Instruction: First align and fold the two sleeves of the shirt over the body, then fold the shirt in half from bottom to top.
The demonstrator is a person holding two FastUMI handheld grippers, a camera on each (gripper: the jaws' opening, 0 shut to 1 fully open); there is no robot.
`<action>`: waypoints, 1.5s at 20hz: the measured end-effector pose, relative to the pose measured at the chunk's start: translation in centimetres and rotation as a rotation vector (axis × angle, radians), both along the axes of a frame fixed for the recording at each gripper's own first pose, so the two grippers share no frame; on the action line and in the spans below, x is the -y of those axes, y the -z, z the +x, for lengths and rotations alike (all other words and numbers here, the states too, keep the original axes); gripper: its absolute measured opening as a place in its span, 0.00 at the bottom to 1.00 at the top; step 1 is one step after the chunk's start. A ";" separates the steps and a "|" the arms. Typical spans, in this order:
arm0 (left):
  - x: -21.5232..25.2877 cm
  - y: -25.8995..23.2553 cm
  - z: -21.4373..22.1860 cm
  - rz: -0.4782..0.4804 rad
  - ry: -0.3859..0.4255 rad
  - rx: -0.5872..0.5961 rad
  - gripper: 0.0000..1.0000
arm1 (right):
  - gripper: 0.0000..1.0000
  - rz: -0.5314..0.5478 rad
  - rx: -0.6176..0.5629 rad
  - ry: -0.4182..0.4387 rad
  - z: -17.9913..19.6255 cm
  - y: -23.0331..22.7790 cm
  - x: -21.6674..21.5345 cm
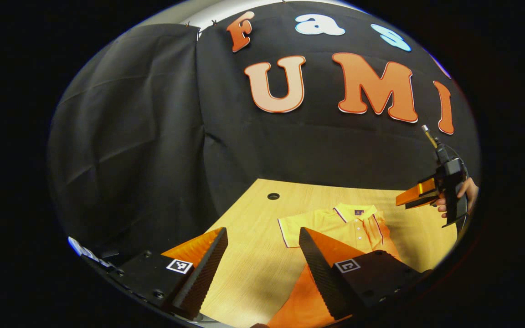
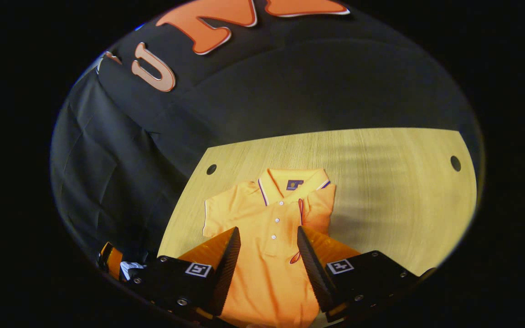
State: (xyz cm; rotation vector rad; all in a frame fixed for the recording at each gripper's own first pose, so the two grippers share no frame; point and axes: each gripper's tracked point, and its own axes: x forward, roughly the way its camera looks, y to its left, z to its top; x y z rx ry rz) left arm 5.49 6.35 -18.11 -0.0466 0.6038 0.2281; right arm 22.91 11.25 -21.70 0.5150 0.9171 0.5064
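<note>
Lying flat on the wooden tabletop (image 2: 381, 182), an orange polo shirt (image 2: 267, 218) is shown with one sleeve folded over its body. Both the left tool (image 1: 262, 255) and right tool (image 2: 268, 255) are held released above it.

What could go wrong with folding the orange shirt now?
1. One sleeve already lies folded over the shirt; a gripper brushing it could flip it open again.
2. The other sleeve still sticks out flat on the table, so the open left gripper might pinch too little cloth or the body too, making the fold crooked.
</note>
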 end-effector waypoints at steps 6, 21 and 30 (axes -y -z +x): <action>-0.8 6.8 5.2 -0.178 0.062 -0.204 0.98 | 0.92 -0.049 0.126 0.160 -3.1 -5.5 4.9; 2.5 26.4 15.3 -0.364 0.230 -0.769 0.94 | 0.96 -0.295 0.147 0.644 -16.9 -7.8 11.2; 3.0 30.4 17.1 -0.200 0.266 -0.893 0.77 | 0.95 -0.309 0.102 0.756 -20.4 -8.3 12.0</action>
